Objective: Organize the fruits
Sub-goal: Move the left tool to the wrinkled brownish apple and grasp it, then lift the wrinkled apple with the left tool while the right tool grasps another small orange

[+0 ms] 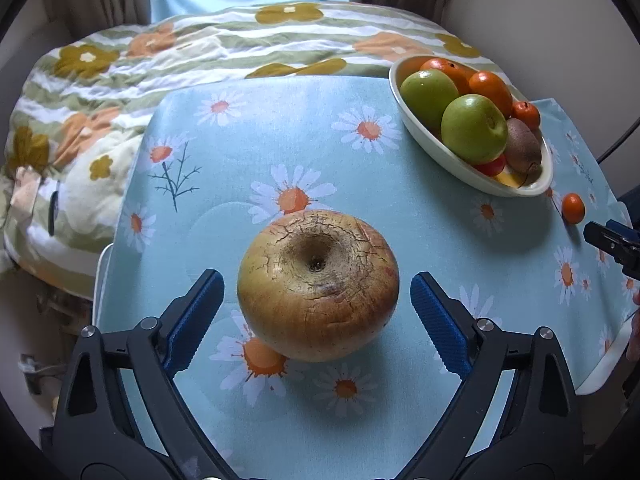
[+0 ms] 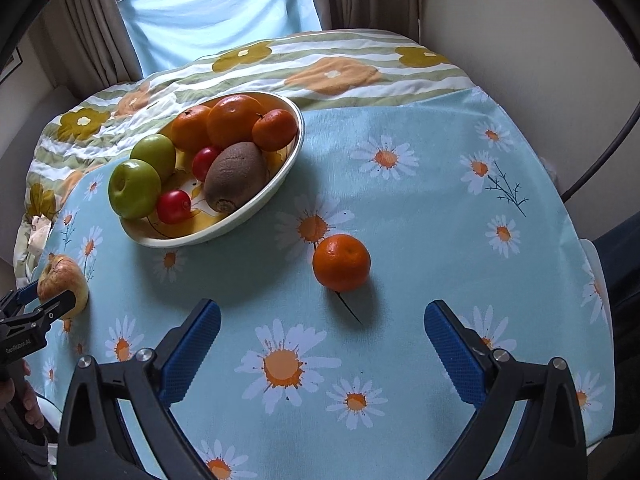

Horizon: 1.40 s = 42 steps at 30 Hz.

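1. Fruits are mostly gathered already, but two are out on the table, so by my reading the job is well along and not finished.

2. Nearest in the left wrist view, the large yellow-brown apple with cracked, russeted skin (image 1: 318, 285) sits on the pale blue daisy-print tablecloth (image 1: 304, 128), hollow upward. The left gripper (image 1: 318, 318) has its blue-padded jaws spread wide, one on each side of this apple, with a visible gap on both sides; nothing is clamped.

3. Nearest in the right wrist view, the small round orange mandarin (image 2: 341, 262) rests on the cloth just ahead of the right gripper (image 2: 322, 344). Its jaws are also wide apart and hold nothing; the mandarin lies beyond the tips, not between them.

4. Farther back, the oval cream ceramic bowl (image 2: 294, 152) stands on the table near its far edge, holding two green apples, several oranges and mandarins, a brown kiwi and two small red fruits. That part looks done.

5. Beyond the table lies a striped quilt with orange and olive flowers (image 1: 200, 48), then a light blue curtain (image 2: 216, 12). No fruit is visible there.

6. What is left, as I judge it: the cracked apple and the loose mandarin each need closing on, lifting and setting into the bowl, which is already fairly full.
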Motion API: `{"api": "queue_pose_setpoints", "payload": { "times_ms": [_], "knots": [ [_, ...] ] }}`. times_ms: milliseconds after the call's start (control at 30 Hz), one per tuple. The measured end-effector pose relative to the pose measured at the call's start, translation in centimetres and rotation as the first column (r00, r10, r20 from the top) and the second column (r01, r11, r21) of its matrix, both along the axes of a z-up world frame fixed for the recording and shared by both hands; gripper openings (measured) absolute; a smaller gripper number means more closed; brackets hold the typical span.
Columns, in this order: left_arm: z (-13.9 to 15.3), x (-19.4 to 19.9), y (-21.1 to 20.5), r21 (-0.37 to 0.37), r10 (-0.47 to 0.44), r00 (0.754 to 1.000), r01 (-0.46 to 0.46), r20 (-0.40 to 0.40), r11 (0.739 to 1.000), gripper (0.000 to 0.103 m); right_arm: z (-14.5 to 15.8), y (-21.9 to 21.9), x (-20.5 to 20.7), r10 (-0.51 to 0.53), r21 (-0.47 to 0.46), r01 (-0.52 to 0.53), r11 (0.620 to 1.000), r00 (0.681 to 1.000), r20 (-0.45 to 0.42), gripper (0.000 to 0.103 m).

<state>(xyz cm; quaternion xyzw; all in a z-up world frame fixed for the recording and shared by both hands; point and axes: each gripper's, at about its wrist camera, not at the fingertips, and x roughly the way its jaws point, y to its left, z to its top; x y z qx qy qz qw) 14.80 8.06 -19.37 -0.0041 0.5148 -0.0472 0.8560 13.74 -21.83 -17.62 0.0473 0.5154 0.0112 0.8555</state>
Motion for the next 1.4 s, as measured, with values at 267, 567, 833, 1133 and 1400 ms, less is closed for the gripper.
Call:
{"api": "queue_pose_setpoints", "payload": {
  "times_ms": [267,567,833,1133,1400],
  "knots": [
    [-0.9,0.6,0.2,-0.035,-0.005,1.0,0.004,-0.027,0.999,0.081,-1.1,-0.2,1.4,-0.015,-0.004,0.015,1.0,1.0,-0.016,0.088],
    [-0.9,0.4,0.1,-0.033,-0.025,0.999,0.024,-0.026,0.999,0.081,-2.1,-0.2,2.1,-0.031,-0.012,0.031,0.999,0.999,-0.032,0.065],
    [-0.8,0.2,0.1,-0.024,-0.033,0.999,0.033,-0.018,0.999,0.081,-2.7,-0.3,2.8,-0.04,-0.023,0.039,0.999,0.999,-0.025,0.045],
    [-0.4,-0.4,0.3,-0.023,-0.022,1.0,0.021,-0.015,1.0,0.081,-1.8,0.1,2.8,-0.015,-0.041,0.015,0.999,1.0,0.007,0.033],
    [2.4,-1.3,0.8,-0.035,-0.017,1.0,0.018,0.022,0.999,0.081,0.7,0.8,2.0,0.014,-0.033,-0.013,0.999,0.999,0.038,0.033]
  ]
}}
